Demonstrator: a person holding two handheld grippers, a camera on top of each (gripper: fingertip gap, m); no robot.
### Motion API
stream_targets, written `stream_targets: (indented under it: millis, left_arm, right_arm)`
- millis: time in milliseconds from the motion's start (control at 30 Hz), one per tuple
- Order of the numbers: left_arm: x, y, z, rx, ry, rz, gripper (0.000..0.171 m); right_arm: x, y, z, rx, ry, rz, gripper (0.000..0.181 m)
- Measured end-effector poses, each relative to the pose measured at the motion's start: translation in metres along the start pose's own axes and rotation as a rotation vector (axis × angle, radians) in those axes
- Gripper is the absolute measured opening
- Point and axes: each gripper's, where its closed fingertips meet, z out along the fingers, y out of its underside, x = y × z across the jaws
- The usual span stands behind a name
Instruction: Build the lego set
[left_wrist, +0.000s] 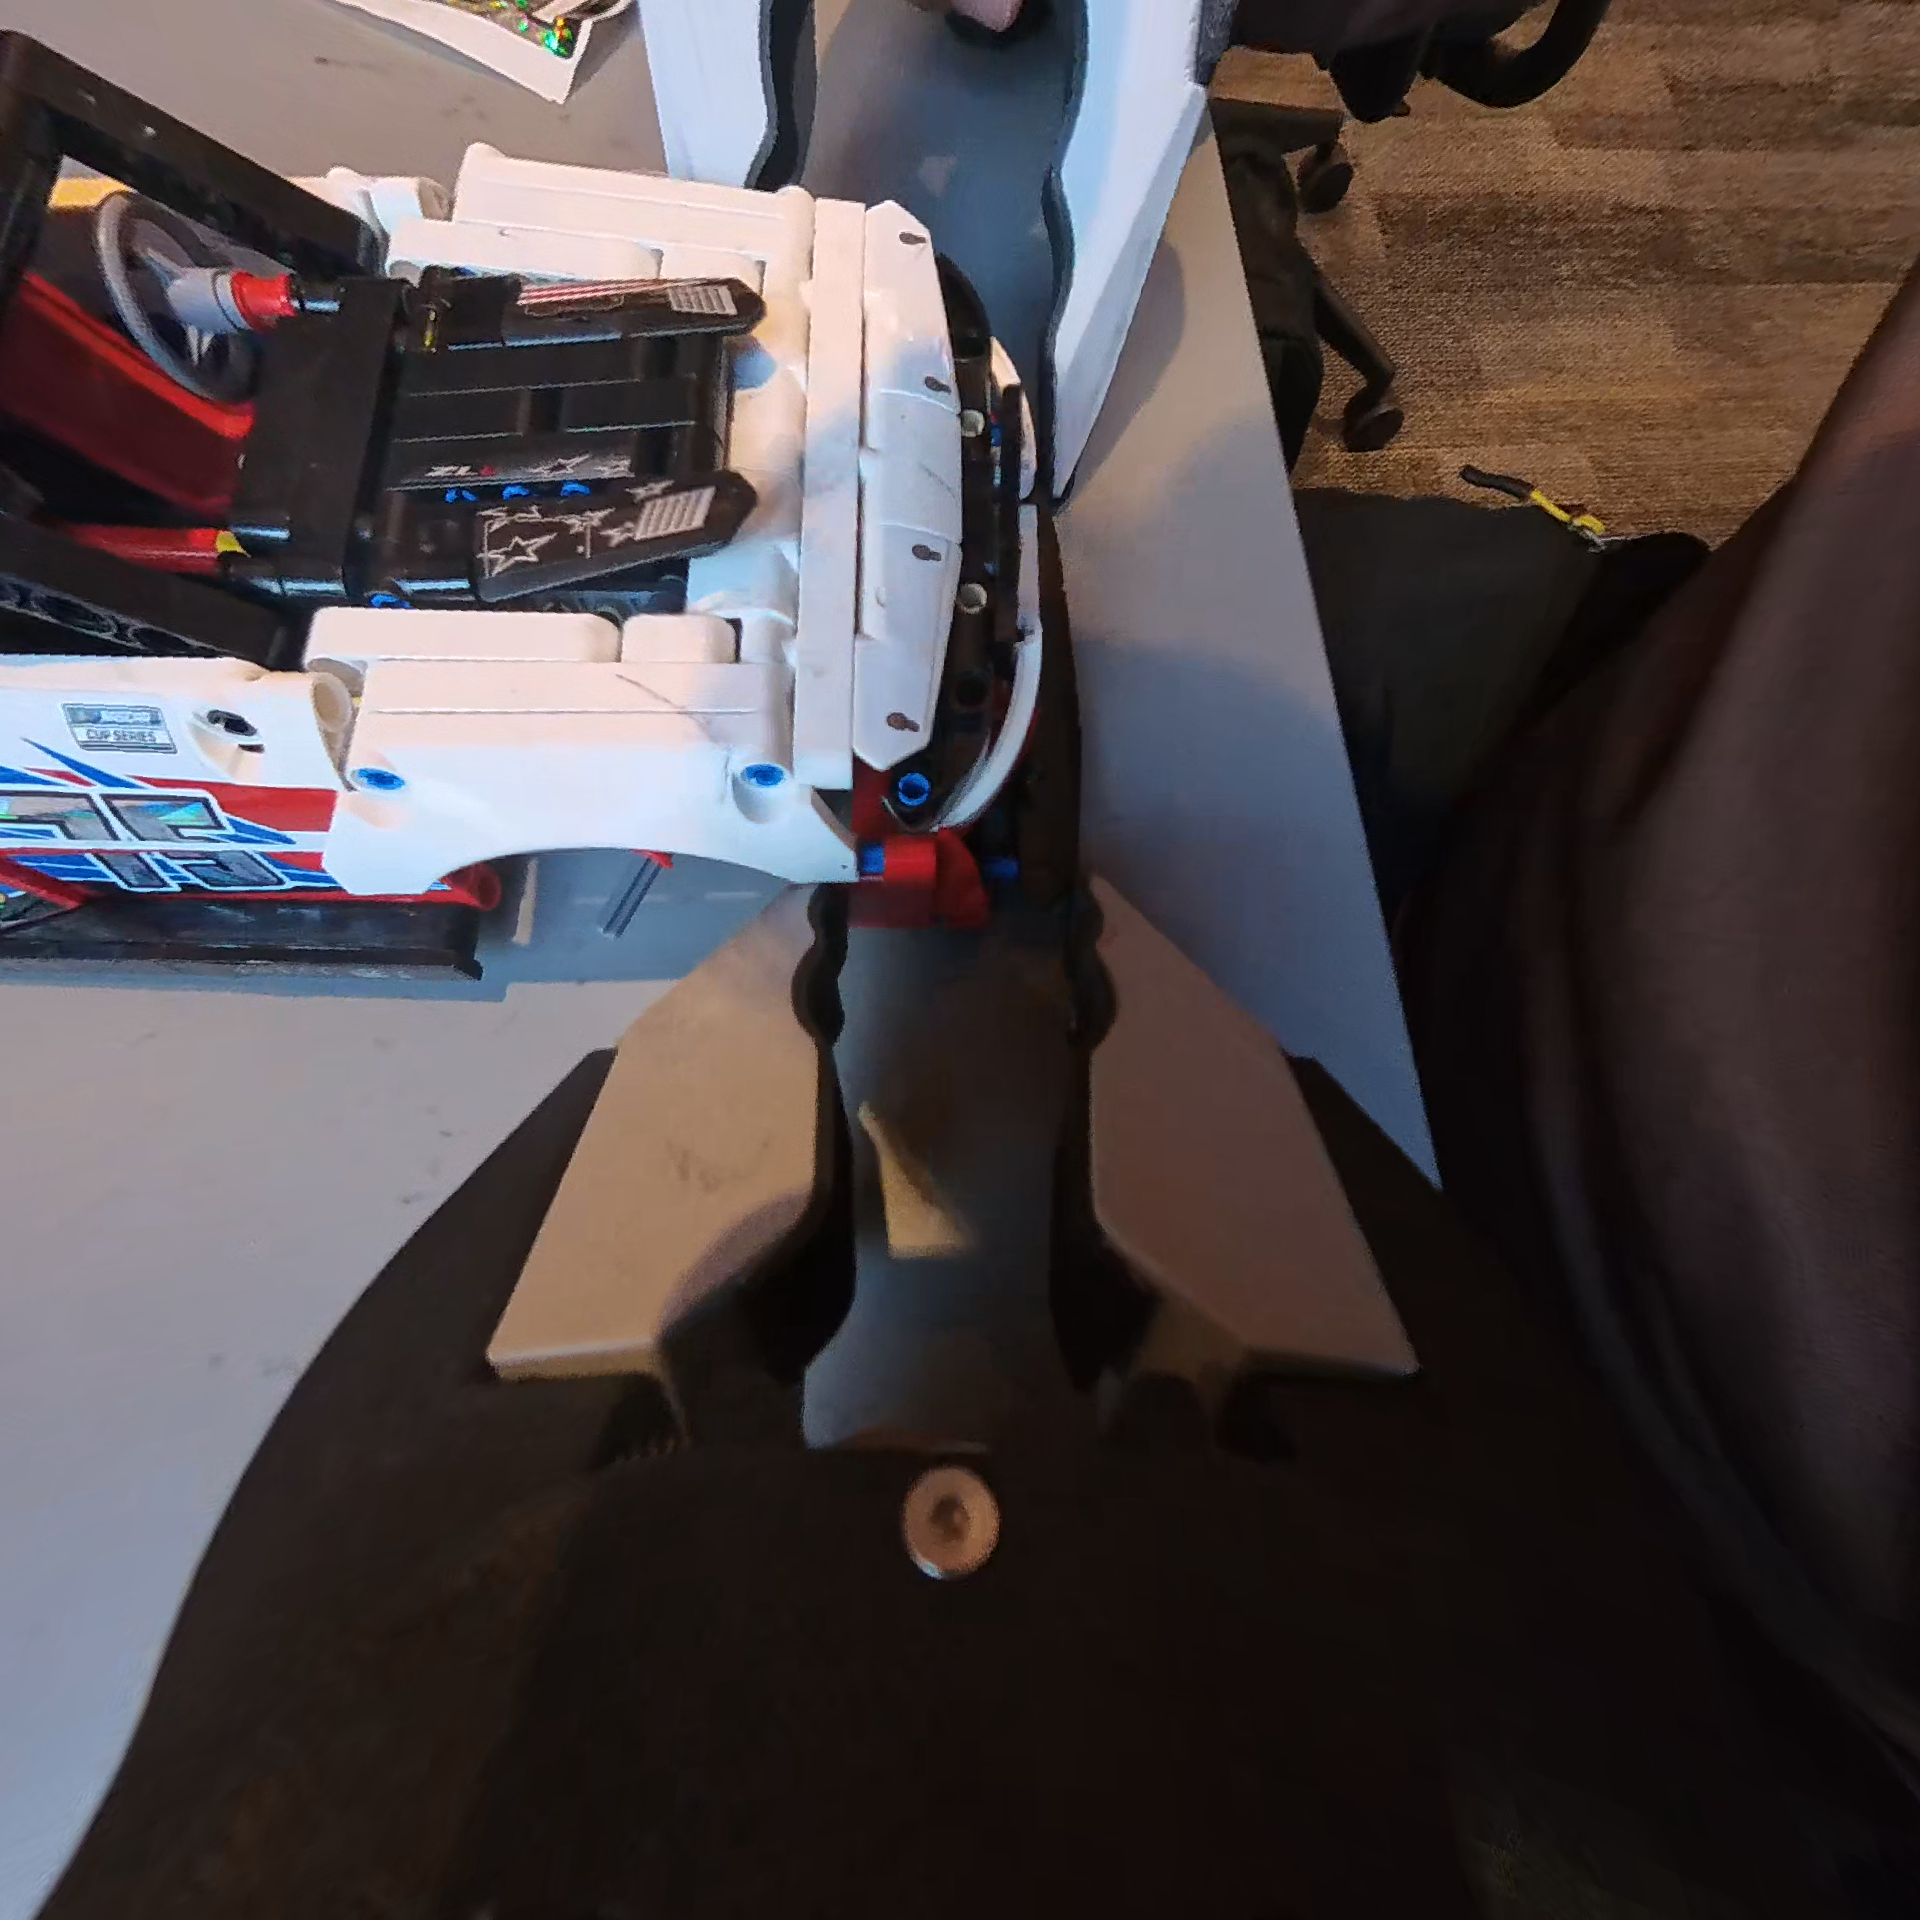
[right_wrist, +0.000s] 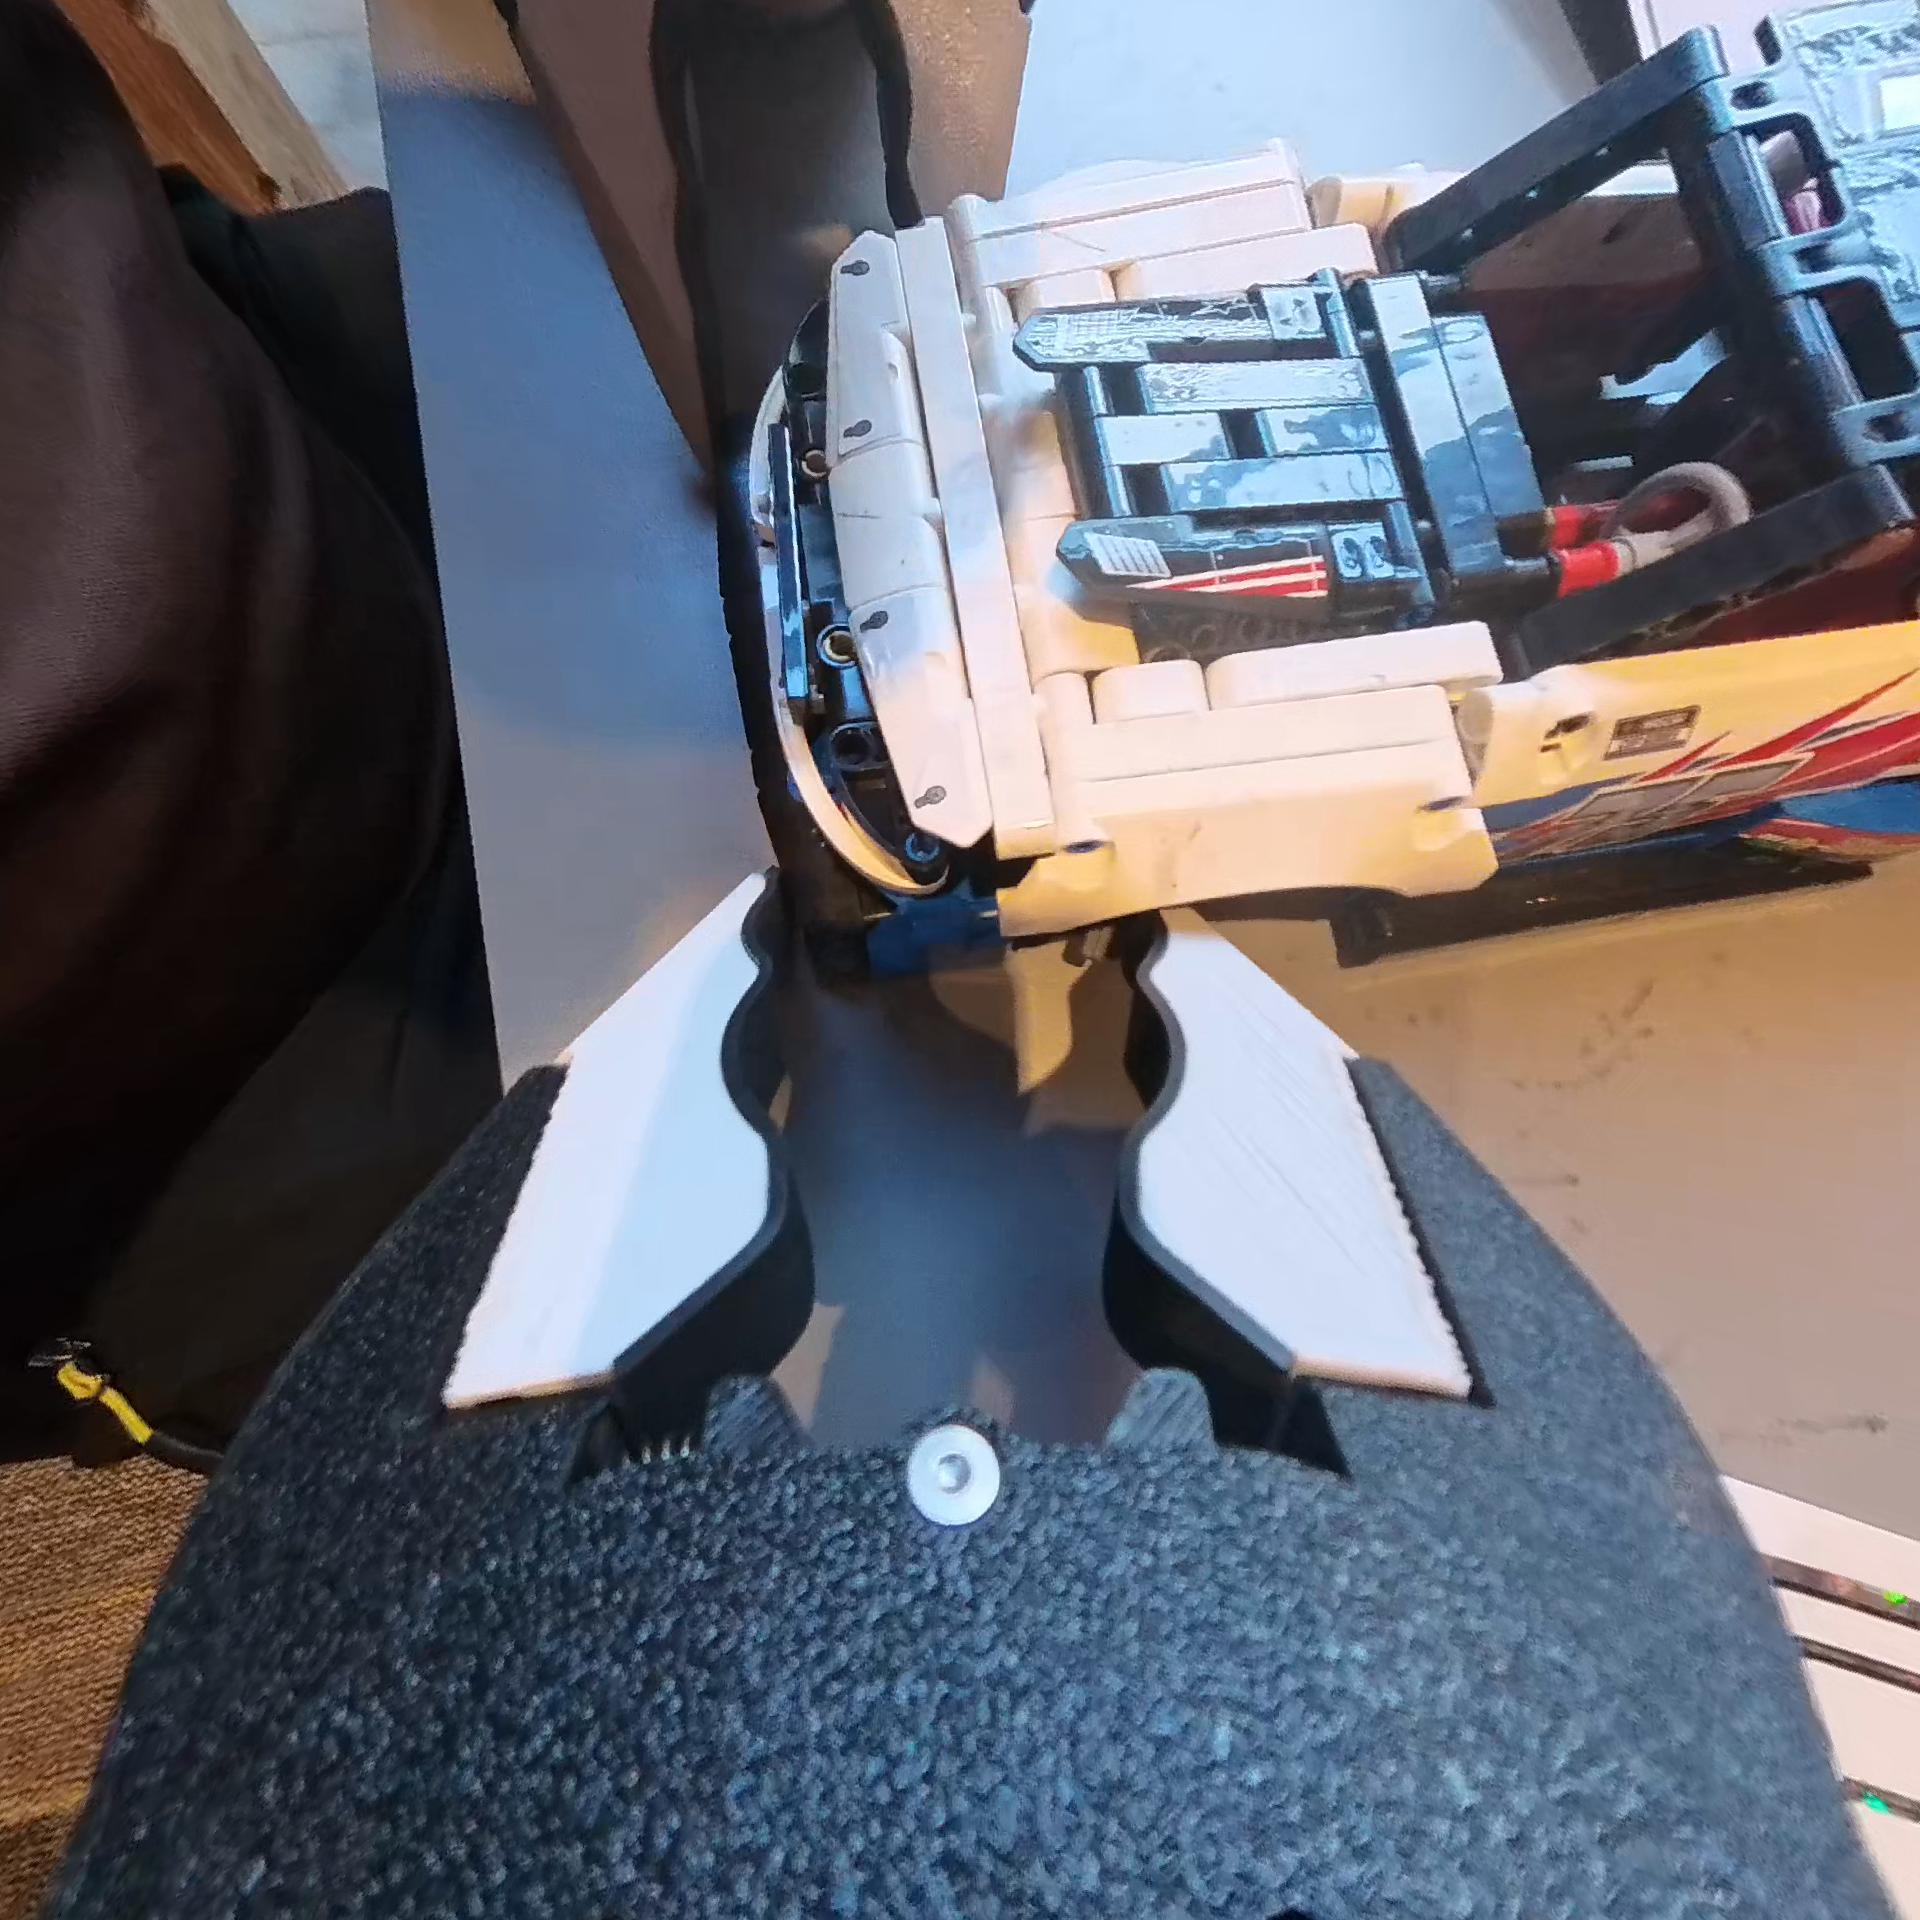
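**Inspector A:** The lego car (left_wrist: 582, 582) lies on the grey table (left_wrist: 208, 1247), its nose at the table edge nearest the operator. White bodywork is fitted; the black hood section (right_wrist: 1278, 468) and decorated side panels are in place.

**Inspector B:** Tool condition?

**A:** The left gripper (left_wrist: 951, 914) meets the nose from one side, its jaws parted and straddling the red pieces (left_wrist: 914, 868) at the lower front corner. The right gripper (right_wrist: 951, 940) meets the opposite corner, jaws likewise spread around a blue piece (right_wrist: 940, 930) beneath the bumper.

**B:** Is either one clamping?

**A:** Contact is uncertain. The tips sit in shadow under the bodywork, so I cannot confirm that a pad presses on plastic. Both read as unclenched.

**B:** Why the opposed approach?

**A:** In my judgement, the two tools brace the nose from both sides so that the curved front bumper (right_wrist: 790, 644), which looks slightly proud of the white panels, can be squared or pressed home without the car sliding.

**B:** Hazard?

**A:** The nose is at the edge; an uneven push could carry it over.
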Motion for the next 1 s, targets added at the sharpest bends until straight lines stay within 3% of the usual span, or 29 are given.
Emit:
stream_targets:
  millis: [300, 600, 833, 900, 1000]
  left_arm:
    - [0.000, -0.001, 0.000, -0.001, 0.016, -0.005, 0.035]
    - [0.000, 0.000, 0.000, 0.008, -0.017, 0.016, 0.041]
    - [0.000, -0.002, -0.002, 0.030, 0.033, -0.099, 0.041]
    - [0.000, 0.001, -0.006, 0.033, 0.025, -0.120, 0.042]
    - [0.001, 0.008, -0.013, 0.031, -0.003, -0.112, 0.052]
  right_arm:
    - [0.000, 0.000, 0.000, 0.005, 0.001, 0.008, 0.060]
    - [0.002, 0.000, -0.001, 0.010, 0.004, 0.011, 0.063]
    - [0.003, 0.000, -0.003, 0.011, 0.041, -0.004, 0.064]
    - [0.003, 0.002, -0.006, -0.001, 0.074, 0.010, 0.063]
    - [0.007, 0.002, -0.022, -0.029, 0.249, -0.010, 0.064]
